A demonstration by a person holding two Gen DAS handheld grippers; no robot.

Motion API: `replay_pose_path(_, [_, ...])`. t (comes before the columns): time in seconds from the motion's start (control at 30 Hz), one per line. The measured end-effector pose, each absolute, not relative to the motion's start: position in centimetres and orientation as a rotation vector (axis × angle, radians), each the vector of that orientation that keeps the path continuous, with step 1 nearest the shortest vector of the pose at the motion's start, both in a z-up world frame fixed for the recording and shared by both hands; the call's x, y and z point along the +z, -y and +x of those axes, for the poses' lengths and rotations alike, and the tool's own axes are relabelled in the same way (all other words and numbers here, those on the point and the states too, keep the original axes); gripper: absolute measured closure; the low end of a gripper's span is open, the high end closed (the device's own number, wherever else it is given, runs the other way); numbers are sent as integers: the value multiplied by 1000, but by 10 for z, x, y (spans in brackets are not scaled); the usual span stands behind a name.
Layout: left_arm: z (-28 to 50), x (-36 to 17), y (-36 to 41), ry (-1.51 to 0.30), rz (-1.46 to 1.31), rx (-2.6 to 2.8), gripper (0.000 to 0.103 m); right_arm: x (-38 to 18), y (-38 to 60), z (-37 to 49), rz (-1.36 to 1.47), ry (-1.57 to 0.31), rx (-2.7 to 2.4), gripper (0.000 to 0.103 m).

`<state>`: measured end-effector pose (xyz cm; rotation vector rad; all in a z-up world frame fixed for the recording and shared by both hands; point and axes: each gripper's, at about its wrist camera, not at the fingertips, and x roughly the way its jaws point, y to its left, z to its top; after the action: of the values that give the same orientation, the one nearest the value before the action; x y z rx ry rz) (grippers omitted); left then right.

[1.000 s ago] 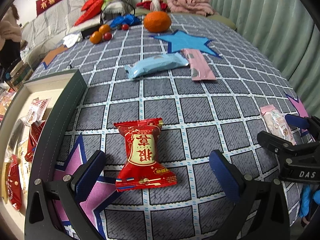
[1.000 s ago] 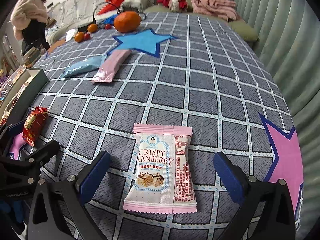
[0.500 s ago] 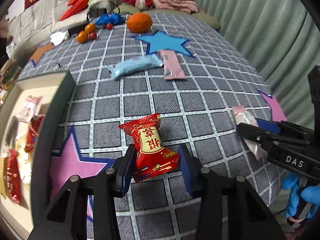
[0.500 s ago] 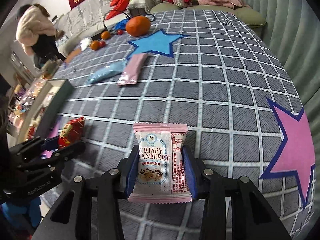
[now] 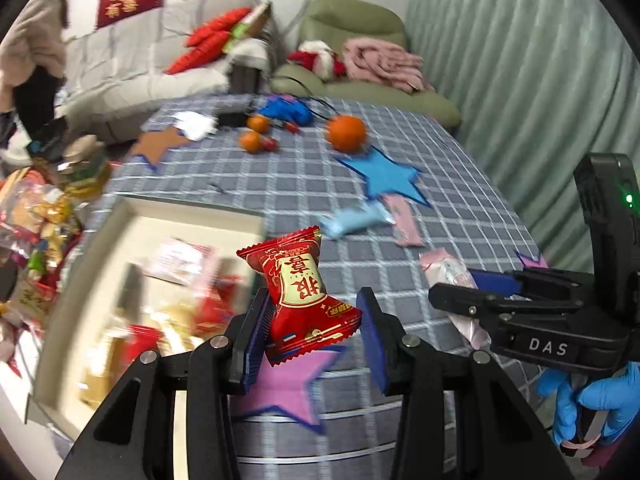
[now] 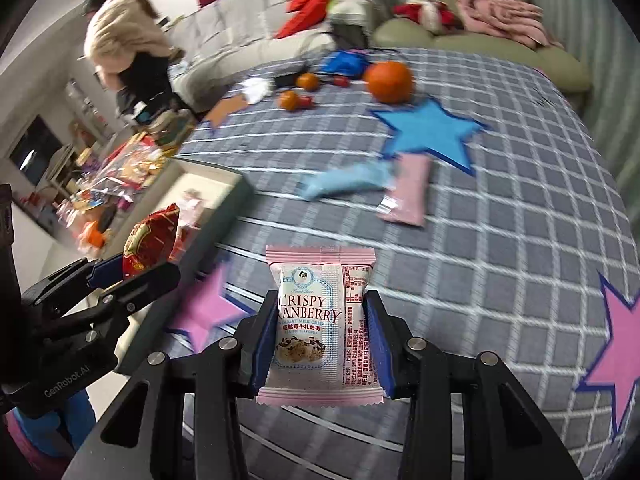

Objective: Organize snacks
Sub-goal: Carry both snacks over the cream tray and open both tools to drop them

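Both packets have left the checked grey surface [image 5: 400,184] since half a second ago, when they lay on it with the pads already closed in around them, and the view has swung toward the box. My left tongs [image 5: 316,332] are clamped on the lower half of the glossy red candy packet with gold Chinese characters [image 5: 300,292], which I hold in the air near the corner of the shallow cream-lined cardboard box with dark outer walls [image 5: 192,212]. My right tongs [image 6: 320,340] pinch the pink-and-white nougat packet [image 6: 320,320] by its sides, above the near edge of the surface, beside a pink fabric star [image 6: 204,312]. Its label reads "CRISPY CRANBERRY" and, below that, "NOUGAT MILK CRISP"; the small print alongside is too fine to read. The right tool's body shows "DAS" in the left view, and the left tool's body shows "GenRobot.AI" in the right view. I judge the risks ahead to be these: the slick, air-puffed wrappers may slide out of the pads during a quick swing, and the two tools, close together, may knock each other over the box. Releasing too early would drop a packet on the box wall rather than inside. A light blue wrapped bar [image 6: 348,182] and a pale pink wrapped bar [image 6: 408,192] lie unsorted farther back.
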<state>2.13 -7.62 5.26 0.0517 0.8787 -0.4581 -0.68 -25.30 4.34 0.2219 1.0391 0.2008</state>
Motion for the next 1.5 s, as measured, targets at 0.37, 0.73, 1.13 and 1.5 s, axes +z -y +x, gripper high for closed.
replay_pose_path(0.37, [61, 31, -35, -924, -33, -223, 56, 47, 138, 46, 118, -1087, 380, 60])
replay_pose_path(0.73, [72, -6, -75, -996, -70, -152, 45, 30, 57, 89, 71, -1159, 499, 59])
replay_pose_path(1.13, [73, 0, -63, -1004, -69, -175, 23, 28, 102, 90, 89, -1151, 359, 11])
replay_pose_path(1.5, [71, 34, 36, -957, 129, -380, 20, -3, 275, 80, 206, -1151, -85, 11])
